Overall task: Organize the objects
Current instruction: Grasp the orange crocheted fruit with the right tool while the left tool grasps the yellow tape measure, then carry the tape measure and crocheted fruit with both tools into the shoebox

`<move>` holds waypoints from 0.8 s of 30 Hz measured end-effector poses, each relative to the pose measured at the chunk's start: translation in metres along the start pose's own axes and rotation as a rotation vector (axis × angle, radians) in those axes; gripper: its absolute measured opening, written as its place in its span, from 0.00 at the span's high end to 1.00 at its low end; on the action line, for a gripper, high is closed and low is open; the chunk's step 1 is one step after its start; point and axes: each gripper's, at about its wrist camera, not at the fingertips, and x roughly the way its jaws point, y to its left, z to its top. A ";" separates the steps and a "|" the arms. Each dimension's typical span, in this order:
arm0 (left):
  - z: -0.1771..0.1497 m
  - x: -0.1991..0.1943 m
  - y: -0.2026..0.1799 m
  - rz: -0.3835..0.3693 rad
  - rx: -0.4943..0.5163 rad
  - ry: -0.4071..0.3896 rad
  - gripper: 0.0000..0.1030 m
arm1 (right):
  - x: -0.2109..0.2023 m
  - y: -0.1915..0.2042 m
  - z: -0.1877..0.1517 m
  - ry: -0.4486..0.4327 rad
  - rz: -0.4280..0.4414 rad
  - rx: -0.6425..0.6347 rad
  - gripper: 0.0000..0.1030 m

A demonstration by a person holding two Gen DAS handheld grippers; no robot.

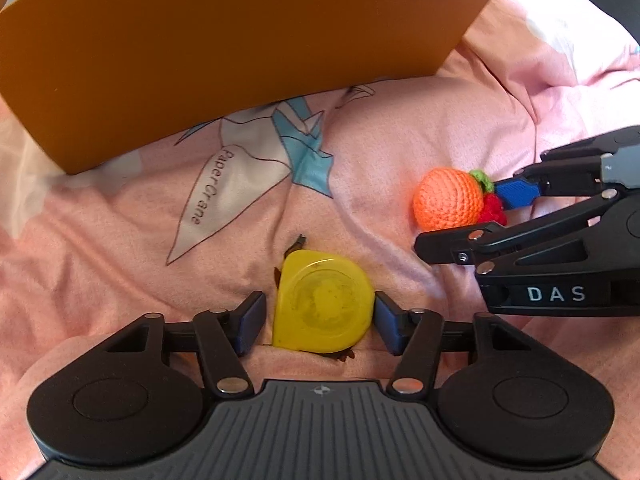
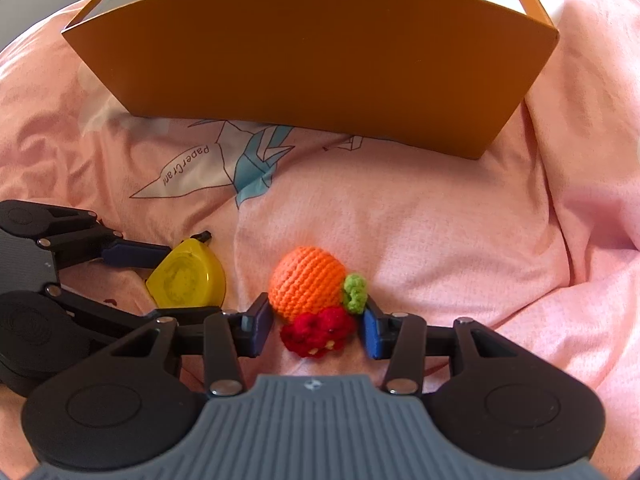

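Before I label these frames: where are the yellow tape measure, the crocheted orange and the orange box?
yellow tape measure (image 1: 324, 308), left wrist view, round face.
crocheted orange (image 2: 306, 286), right wrist view, middle of the ball.
orange box (image 2: 312, 60), right wrist view, front wall.

— What sort of place is this?

— A home, most likely a bedroom. Everything lies on a bed (image 2: 440, 220) covered in soft, rumpled pink bedding (image 1: 400, 128) printed with folded paper cranes and the words "Paper Crane" (image 1: 212, 188).

— Anything else that points that way?

— Small household odds and ends: a crocheted orange toy (image 2: 308, 284), a yellow tape measure (image 1: 324, 312), and an orange cardboard box (image 2: 312, 60) standing on the bedding. Bright daylight falls across the fabric.
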 end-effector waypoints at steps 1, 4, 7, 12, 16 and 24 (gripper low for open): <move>-0.001 0.000 -0.001 0.001 0.003 -0.002 0.42 | 0.000 0.000 0.000 0.000 0.000 -0.001 0.53; -0.002 -0.002 -0.001 0.002 0.001 -0.009 0.43 | 0.000 -0.001 0.000 -0.001 0.002 0.002 0.53; -0.004 -0.005 -0.001 0.001 -0.006 -0.019 0.43 | 0.000 -0.002 -0.001 -0.003 0.003 0.003 0.53; -0.006 -0.013 0.001 0.000 -0.032 -0.042 0.43 | 0.000 -0.002 0.000 -0.005 0.006 0.009 0.53; -0.007 -0.022 0.003 -0.001 -0.052 -0.068 0.43 | -0.003 -0.003 -0.001 -0.015 0.016 0.024 0.55; -0.004 -0.052 0.005 -0.003 -0.082 -0.167 0.43 | -0.029 -0.007 -0.001 -0.086 0.017 0.028 0.56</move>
